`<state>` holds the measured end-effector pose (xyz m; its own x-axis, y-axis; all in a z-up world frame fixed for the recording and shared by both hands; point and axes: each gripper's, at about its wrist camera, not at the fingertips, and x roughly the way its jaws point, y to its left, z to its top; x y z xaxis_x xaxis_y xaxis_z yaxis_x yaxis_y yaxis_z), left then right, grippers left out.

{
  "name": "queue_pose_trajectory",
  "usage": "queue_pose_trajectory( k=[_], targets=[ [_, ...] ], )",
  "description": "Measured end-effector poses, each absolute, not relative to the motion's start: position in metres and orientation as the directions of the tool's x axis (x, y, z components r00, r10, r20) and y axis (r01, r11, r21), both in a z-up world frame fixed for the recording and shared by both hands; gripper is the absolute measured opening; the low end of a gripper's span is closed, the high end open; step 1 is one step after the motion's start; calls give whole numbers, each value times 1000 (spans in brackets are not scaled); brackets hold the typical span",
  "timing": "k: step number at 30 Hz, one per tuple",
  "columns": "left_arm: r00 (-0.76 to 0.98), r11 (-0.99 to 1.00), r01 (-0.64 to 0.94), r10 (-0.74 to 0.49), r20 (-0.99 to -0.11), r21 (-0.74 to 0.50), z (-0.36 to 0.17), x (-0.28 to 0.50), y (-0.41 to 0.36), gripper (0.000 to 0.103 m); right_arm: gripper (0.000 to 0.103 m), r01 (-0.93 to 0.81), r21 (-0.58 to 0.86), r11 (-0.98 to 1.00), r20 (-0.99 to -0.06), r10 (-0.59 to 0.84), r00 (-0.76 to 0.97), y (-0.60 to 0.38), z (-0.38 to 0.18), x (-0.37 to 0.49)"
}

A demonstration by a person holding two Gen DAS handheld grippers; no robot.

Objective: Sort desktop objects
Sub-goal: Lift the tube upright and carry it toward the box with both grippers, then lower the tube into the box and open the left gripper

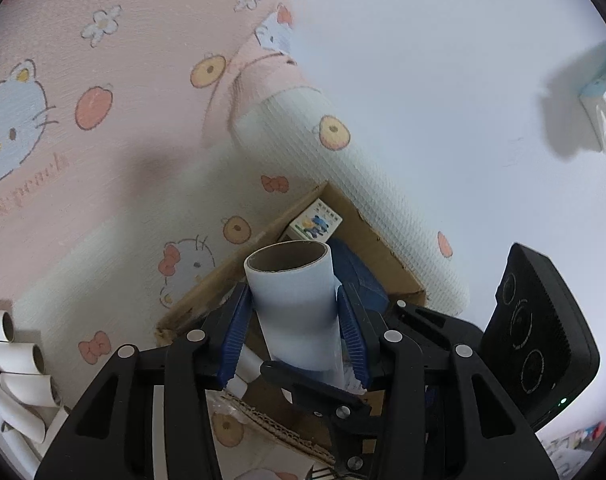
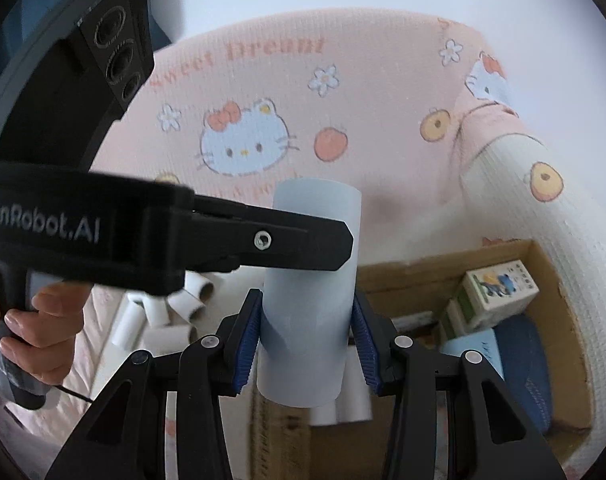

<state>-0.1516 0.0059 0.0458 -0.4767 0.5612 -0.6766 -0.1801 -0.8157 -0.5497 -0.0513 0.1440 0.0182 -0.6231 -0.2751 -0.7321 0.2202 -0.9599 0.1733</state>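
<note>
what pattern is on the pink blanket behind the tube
Pale pink blanket printed with white cartoon cats with red bows, small flowers, apples and "Sweet Dream" lettering; clearest in the right wrist view.

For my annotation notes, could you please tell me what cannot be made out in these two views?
Paper tube, lower end: left wrist view, behind the right gripper's finger.
Small carton print: both views, too small to read.
Pale packet: left wrist view, blurred, cut by the edge.
Loose tubes: right wrist view, blurred, count unclear.
</note>
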Motion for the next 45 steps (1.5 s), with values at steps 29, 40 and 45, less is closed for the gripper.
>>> queue_pose_trajectory(
  k=[29,40,45],
  targets=[
    [-307,-842,-144,538,-785,-521,-29,-179,60,47,40,178,306,-935,-894,-347,-284,189,-55,-92],
    [-194,-860,-58,507,-840,-507,-60,-213,74,47,40,57,359,-931,-908,-363,-210,210,-90,-106],
    [-167,-821,59,553,-816,-568,-70,-224,58,44,40,57,318,-946,-926,-323,-196,206,-100,-115]
  ],
)
